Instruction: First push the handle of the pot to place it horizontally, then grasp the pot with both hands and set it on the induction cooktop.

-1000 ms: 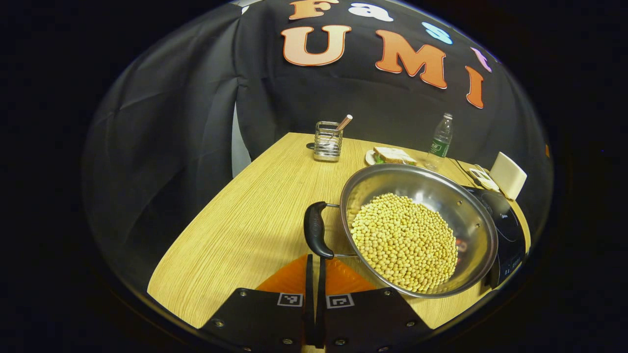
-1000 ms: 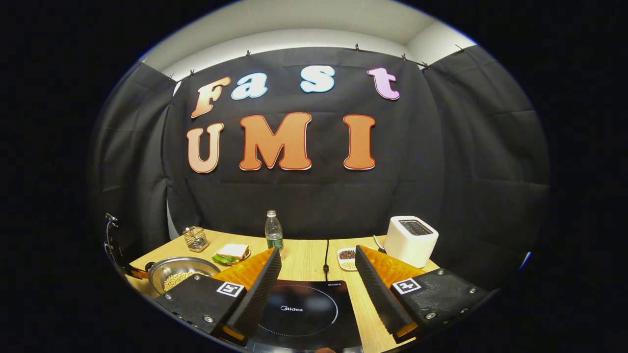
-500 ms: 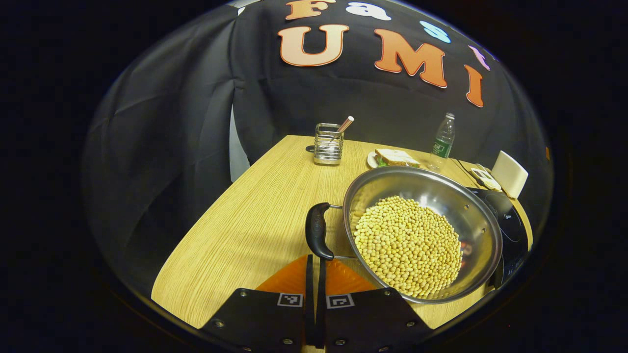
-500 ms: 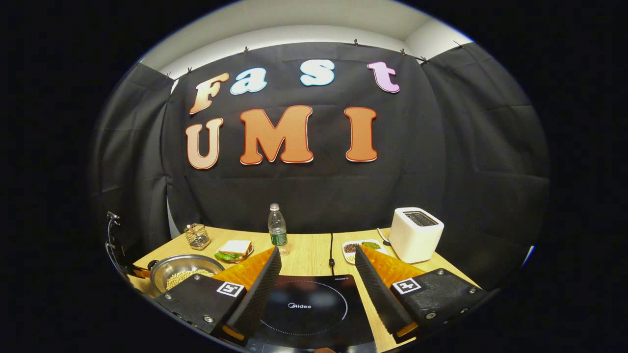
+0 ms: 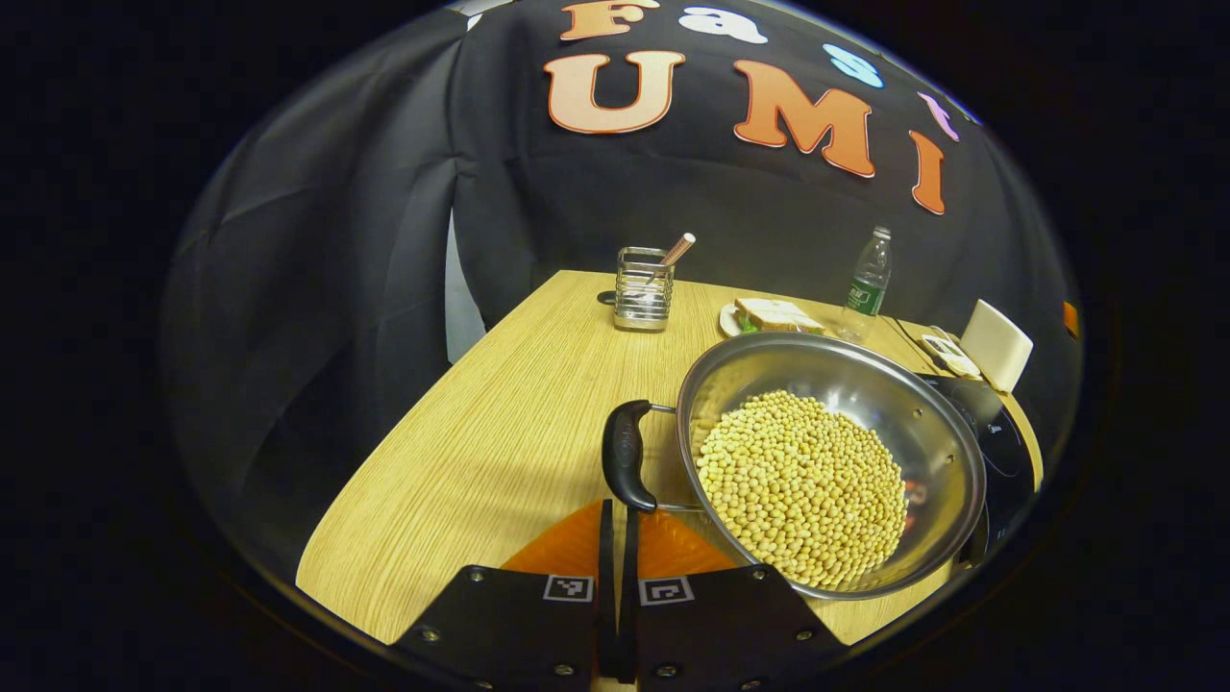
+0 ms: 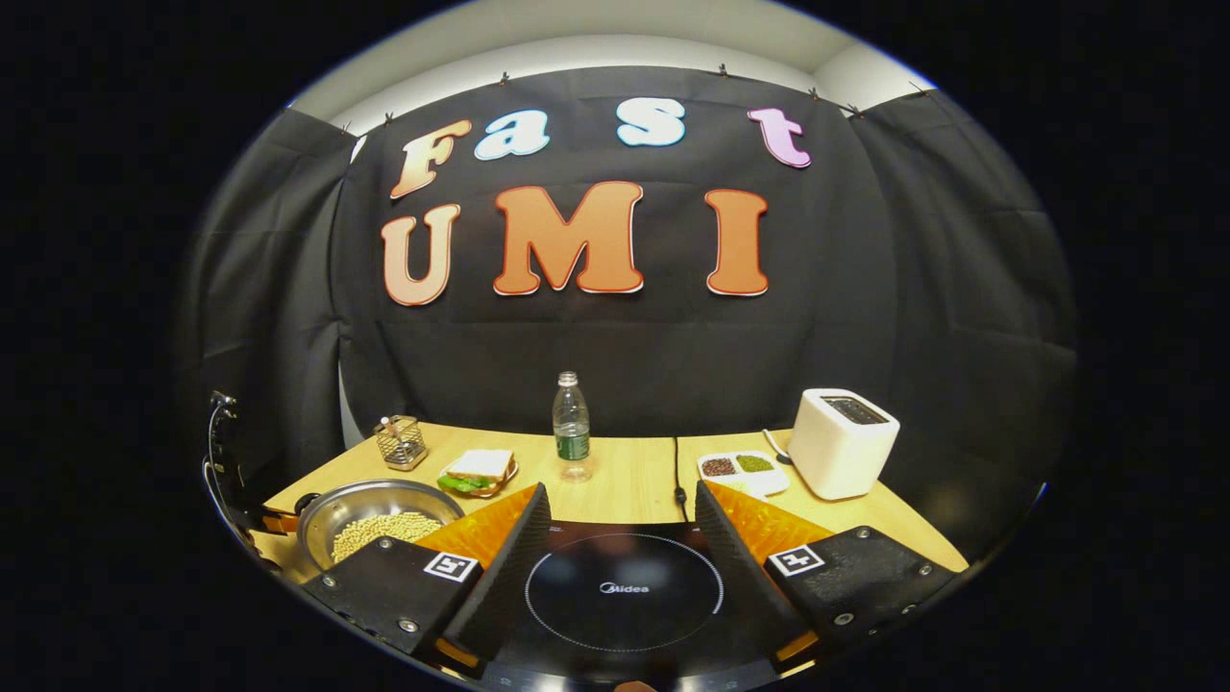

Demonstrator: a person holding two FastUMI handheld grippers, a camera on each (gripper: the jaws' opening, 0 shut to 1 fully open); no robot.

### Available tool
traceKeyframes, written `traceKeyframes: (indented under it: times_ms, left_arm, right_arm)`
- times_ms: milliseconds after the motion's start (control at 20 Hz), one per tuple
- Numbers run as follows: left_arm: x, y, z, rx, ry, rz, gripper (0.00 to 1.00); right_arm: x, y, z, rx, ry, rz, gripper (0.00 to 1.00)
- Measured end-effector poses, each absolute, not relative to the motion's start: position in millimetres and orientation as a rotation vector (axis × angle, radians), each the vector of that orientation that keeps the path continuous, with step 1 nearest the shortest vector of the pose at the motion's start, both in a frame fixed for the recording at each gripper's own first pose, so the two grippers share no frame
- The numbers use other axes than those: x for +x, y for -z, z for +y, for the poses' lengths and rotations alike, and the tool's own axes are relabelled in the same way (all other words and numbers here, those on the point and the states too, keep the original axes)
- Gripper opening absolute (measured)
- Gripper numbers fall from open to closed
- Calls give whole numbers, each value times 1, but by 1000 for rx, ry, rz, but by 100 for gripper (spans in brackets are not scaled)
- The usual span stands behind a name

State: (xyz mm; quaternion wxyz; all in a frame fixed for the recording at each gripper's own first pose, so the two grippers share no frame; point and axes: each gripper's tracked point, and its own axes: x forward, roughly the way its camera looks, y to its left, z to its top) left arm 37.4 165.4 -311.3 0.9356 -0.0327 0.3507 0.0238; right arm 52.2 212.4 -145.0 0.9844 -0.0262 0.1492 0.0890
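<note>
Handle-push step: left gripper (image 5: 615, 524) closed, empty, just behind pot handle (image 5: 625, 468). Right gripper (image 6: 615, 548) wide over induction cooktop (image 6: 625, 588). Next: nudge sideways.

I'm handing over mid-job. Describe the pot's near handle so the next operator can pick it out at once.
Find the wooden table, then the steel pot full of pale beans. The handle is the black curved grip on wire brackets at the pot's side, just beyond the left gripper; it is the one black part on the pot's shiny rim.

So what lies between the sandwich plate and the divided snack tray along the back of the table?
In the right gripper view, the water bottle stands between the sandwich plate and the divided tray, with the cooktop's black cord running past just left of the tray.
</note>
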Motion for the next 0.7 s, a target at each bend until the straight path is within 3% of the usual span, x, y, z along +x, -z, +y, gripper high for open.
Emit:
traceKeyframes:
  times_ms: [700]
  left_arm:
    - [48,248,164,33,-39,512,3]
  right_arm:
    - [38,227,309,-52,-256,470,95]
